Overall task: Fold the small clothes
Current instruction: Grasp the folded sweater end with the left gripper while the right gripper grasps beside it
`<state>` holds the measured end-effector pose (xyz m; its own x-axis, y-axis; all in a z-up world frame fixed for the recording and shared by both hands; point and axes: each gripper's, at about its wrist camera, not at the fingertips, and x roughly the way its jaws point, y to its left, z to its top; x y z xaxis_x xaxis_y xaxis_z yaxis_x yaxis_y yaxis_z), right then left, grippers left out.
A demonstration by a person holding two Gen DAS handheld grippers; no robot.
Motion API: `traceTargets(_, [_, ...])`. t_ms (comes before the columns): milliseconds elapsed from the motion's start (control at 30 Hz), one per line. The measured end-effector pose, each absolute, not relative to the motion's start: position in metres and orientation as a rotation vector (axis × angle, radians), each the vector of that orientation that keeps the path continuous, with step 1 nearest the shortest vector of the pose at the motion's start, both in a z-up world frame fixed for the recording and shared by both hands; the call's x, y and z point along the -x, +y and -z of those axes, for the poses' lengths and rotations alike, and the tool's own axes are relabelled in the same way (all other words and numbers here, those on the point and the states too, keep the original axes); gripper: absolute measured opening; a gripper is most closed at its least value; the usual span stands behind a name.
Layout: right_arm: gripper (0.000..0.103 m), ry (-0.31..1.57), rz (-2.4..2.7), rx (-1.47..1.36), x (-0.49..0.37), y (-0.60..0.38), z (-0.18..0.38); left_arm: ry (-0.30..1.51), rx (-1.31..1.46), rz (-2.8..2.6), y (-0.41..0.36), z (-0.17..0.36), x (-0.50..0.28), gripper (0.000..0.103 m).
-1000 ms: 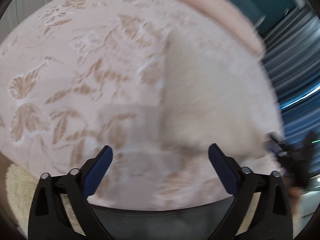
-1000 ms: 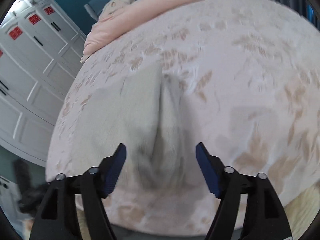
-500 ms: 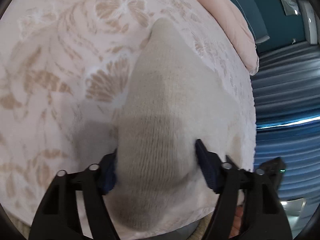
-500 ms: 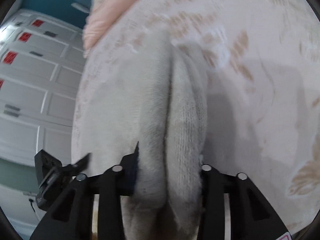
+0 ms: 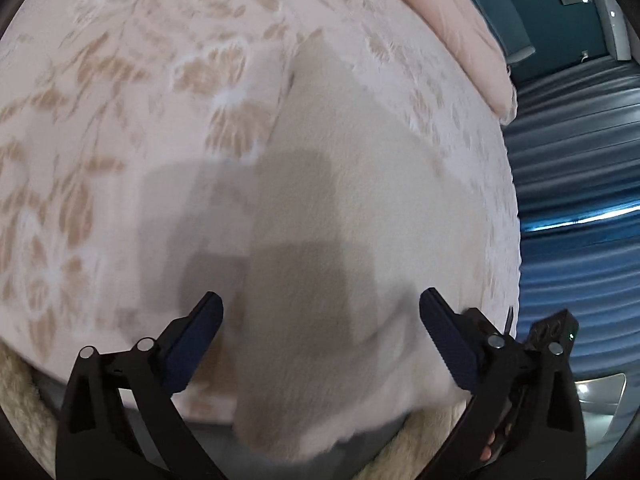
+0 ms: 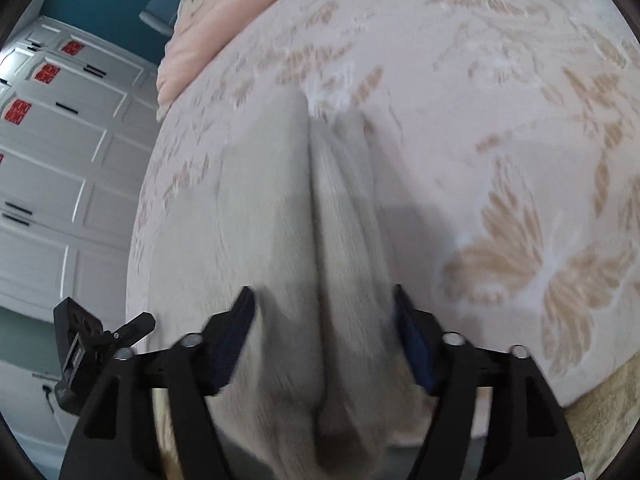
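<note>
Your left gripper (image 5: 320,316) is opening, blue pads well apart, with the cream knitted garment (image 5: 360,216) lying between them, untouched. It's soft, fuzzy wool, spread from frame centre down to the lower edge on the bed (image 5: 100,128), whose pale cover carries tan butterflies. Your right gripper (image 6: 324,312) is opening too, pads either side of a long lengthwise crease in the knit (image 6: 260,208).
</note>
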<state>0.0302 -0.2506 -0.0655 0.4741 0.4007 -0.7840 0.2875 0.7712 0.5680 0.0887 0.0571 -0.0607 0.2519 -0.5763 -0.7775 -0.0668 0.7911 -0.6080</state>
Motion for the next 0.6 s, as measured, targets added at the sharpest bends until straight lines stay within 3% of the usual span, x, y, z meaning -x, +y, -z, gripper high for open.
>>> traceTargets(67, [0.076,1.167,-0.104,-0.748,-0.048,-0.242,0.083,1.307,0.583,0.378,0.045,0.069,-0.103,0.098])
traceTargets(100, [0.068,1.193,-0.109,-0.787,-0.055,-0.238,0.090,1.333,0.584,0.381,0.040,0.073,-0.105,0.098])
traceTargets(133, [0.049,1.180,-0.112,-0.811,-0.055,-0.237,0.088,1.362,0.588,0.385,0.034,0.078,-0.109,0.095])
traceTargets(167, [0.039,1.149,-0.122,-0.805,-0.055,-0.235,0.078,1.357,0.592,0.395,0.034,0.076,-0.111,0.072])
traceTargets(267, [0.034,1.007,-0.194,-0.795,-0.038,-0.241,0.034,1.286,0.515,0.432,0.031,0.043,-0.099,0.053])
traceTargets(400, [0.034,0.985,-0.142,-0.684,-0.010,-0.248,0.015,1.236,0.468,0.524,0.020,0.014,-0.088,0.055])
traceTargets(533, [0.035,1.147,-0.018,-0.763,0.001,-0.261,0.084,1.356,0.391,0.489,0.000,0.065,-0.078,0.057])
traceTargets(600, [0.035,1.104,-0.025,-0.832,0.007,-0.265,0.080,1.315,0.396,0.481,-0.001,0.067,-0.072,0.057])
